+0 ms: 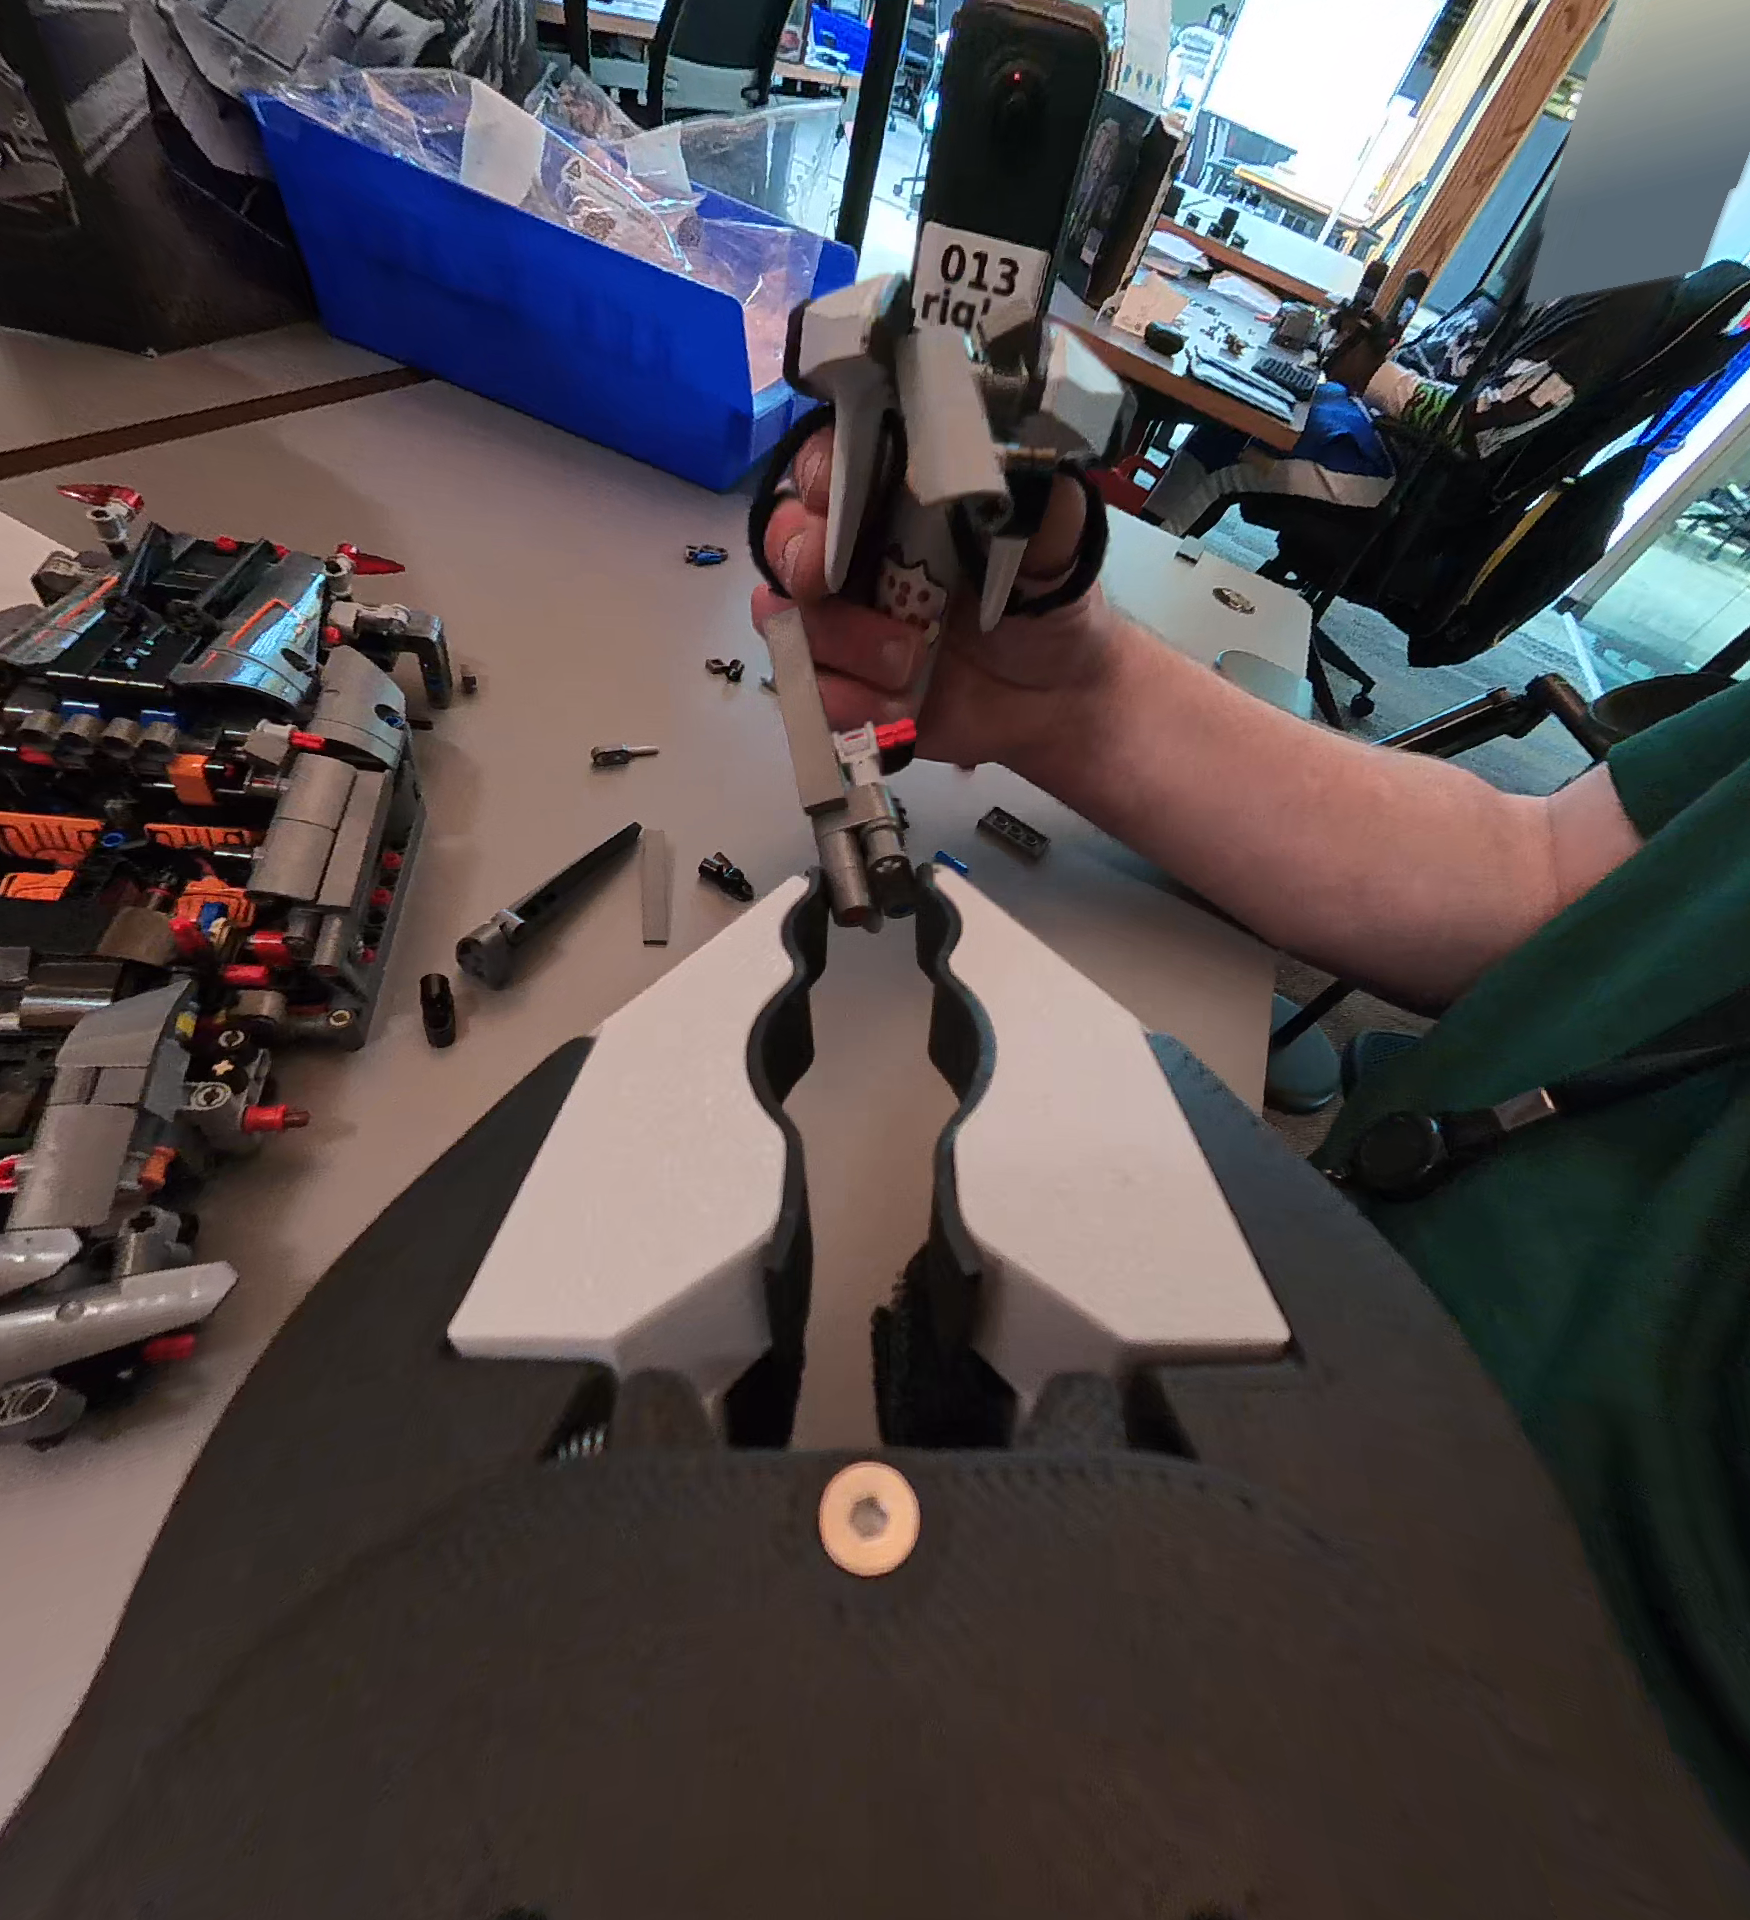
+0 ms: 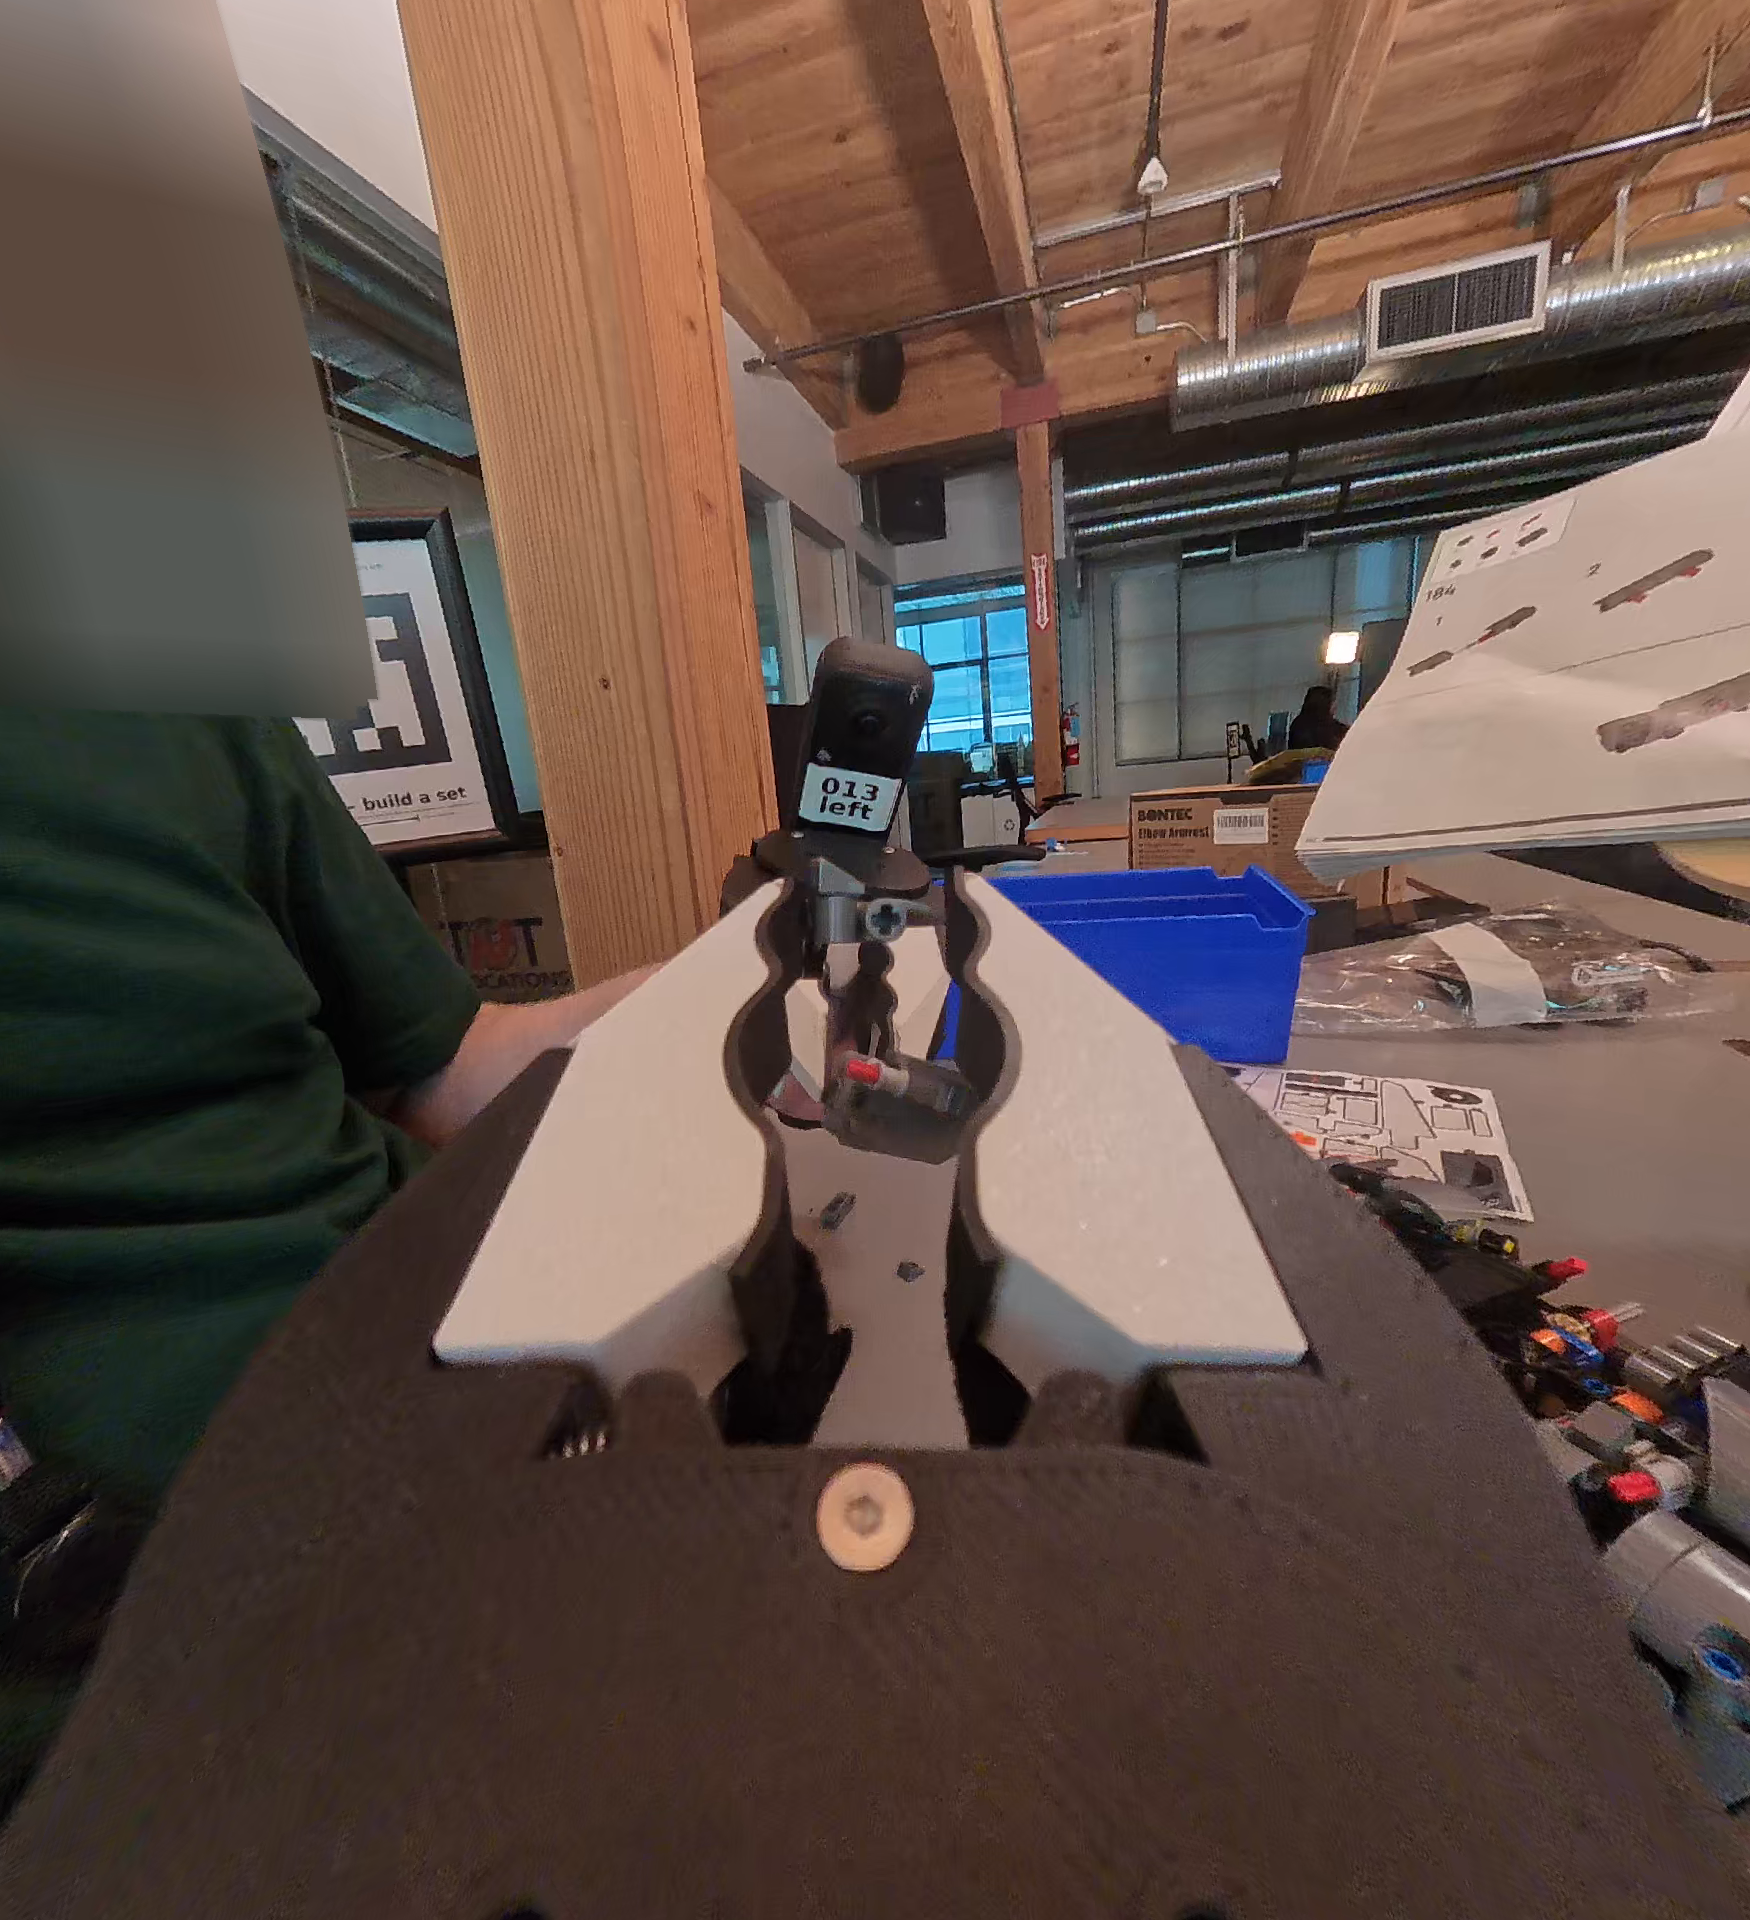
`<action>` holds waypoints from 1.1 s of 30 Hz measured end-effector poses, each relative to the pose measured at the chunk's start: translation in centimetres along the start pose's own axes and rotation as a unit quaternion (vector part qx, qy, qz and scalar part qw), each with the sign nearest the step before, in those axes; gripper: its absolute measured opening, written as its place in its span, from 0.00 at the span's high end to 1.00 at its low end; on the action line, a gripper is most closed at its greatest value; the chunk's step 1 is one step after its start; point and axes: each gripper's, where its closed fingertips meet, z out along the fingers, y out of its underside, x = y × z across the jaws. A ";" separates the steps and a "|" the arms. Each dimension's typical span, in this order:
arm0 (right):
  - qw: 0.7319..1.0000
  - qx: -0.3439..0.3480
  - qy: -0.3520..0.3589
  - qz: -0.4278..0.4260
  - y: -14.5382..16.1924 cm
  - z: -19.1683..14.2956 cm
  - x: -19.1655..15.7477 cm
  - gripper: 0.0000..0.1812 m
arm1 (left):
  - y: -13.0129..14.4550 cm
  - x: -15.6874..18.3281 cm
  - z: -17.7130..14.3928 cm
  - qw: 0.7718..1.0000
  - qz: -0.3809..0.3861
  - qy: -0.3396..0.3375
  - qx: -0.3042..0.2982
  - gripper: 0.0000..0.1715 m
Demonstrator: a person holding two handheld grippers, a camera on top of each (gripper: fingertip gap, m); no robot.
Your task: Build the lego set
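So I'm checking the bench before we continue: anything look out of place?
Nothing damaged. Small loose pieces, like the black tapered rod, lie scattered on the grey table beside the big dark half-built model.

We are in an open-plan office-workshop: timber post [image 2: 580, 468] and beams at 12 o'clock, ducts [image 2: 1473, 322] at 1, desks [image 1: 1224, 343] and chairs [image 1: 1536, 457] beyond our bench [image 1: 559, 623].

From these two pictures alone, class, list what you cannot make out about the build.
- Left wrist view: the big model is cut off by the left edge.
- Left wrist view: the small grey assembly has its lower end hidden between the left gripper fingertips.
- Right wrist view: the instruction booklet steps are too small.
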 end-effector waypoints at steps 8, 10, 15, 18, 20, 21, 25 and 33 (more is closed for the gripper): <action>0.999 -0.036 -0.002 0.004 1.7 0.8 0.1 0.86 | -0.4 0.6 0.4 1.000 -0.007 0.020 0.008 0.92; 0.999 -0.038 -0.002 0.005 1.8 0.9 0.2 0.86 | -0.5 0.8 0.4 1.000 -0.008 0.024 0.010 0.92; 0.999 -0.038 -0.011 0.013 1.9 0.9 0.0 0.86 | -0.8 0.9 0.5 1.000 -0.004 0.025 0.013 0.92; 0.999 -0.043 -0.011 0.020 2.2 1.0 0.0 0.86 | -1.0 1.1 0.5 0.999 -0.001 0.029 0.018 0.92; 0.998 -0.044 -0.014 0.030 2.3 1.0 0.1 0.86 | -1.1 1.3 0.5 0.999 0.004 0.029 0.021 0.92; 0.999 -0.042 -0.015 0.030 2.3 1.0 0.1 0.86 | -1.2 1.3 0.6 0.999 0.005 0.030 0.022 0.92; 0.998 -0.046 -0.009 0.040 2.5 0.7 0.5 0.86 | -1.2 1.2 0.6 1.000 0.010 0.023 0.018 0.92; 0.998 0.025 0.003 0.055 -0.1 -0.7 1.2 0.87 | -1.0 0.4 0.6 0.999 -0.014 0.023 0.031 0.92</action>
